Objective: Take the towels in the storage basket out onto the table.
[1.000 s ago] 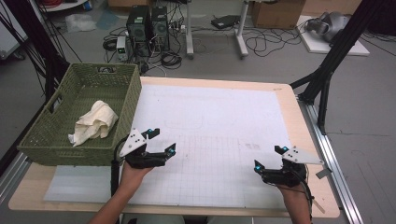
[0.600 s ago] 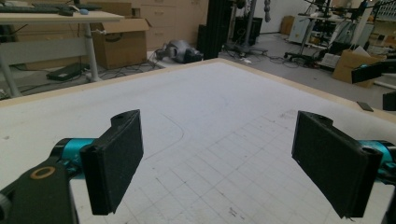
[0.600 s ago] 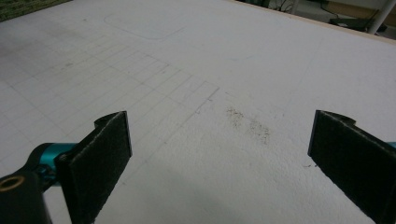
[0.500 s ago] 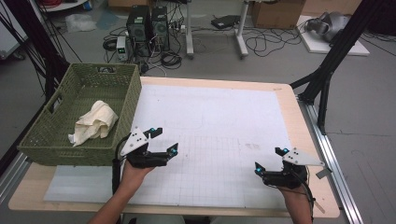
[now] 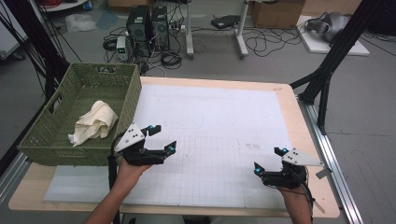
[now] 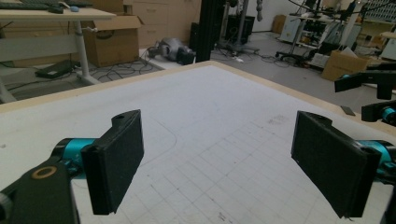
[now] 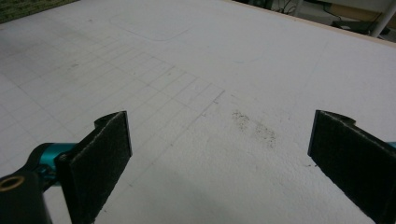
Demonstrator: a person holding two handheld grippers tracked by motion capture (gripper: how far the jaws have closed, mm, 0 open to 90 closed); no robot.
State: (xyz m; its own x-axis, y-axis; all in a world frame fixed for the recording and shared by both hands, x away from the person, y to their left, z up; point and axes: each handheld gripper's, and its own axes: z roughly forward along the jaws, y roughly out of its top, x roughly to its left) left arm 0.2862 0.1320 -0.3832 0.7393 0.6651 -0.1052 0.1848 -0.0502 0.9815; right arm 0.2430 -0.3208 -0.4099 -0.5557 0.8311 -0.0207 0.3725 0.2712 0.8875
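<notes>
Nearest the person, the right gripper point(image 5: 270, 161) hangs low over the near right part of the table point(image 5: 299, 121), its fingers point(image 7: 98, 158) spread wide with only bare gridded sheet between them. The left gripper point(image 5: 162, 138) sits a little farther in, near the table's left side, its fingers point(image 6: 116, 163) likewise released and holding nothing; they point out across the sheet, away from the basket. Farther off and to the left of that gripper lies the cloth point(image 5: 95, 121), crumpled inside the green basket point(image 5: 70, 147), resting against the floor of its nearer half. The basket's right wall stands between the cloth and the left fingers. The left hand is much the nearer; the right is well apart, across the table. Reaching the cloth would, I judge, mean lifting over the rim and coming down leftward.
</notes>
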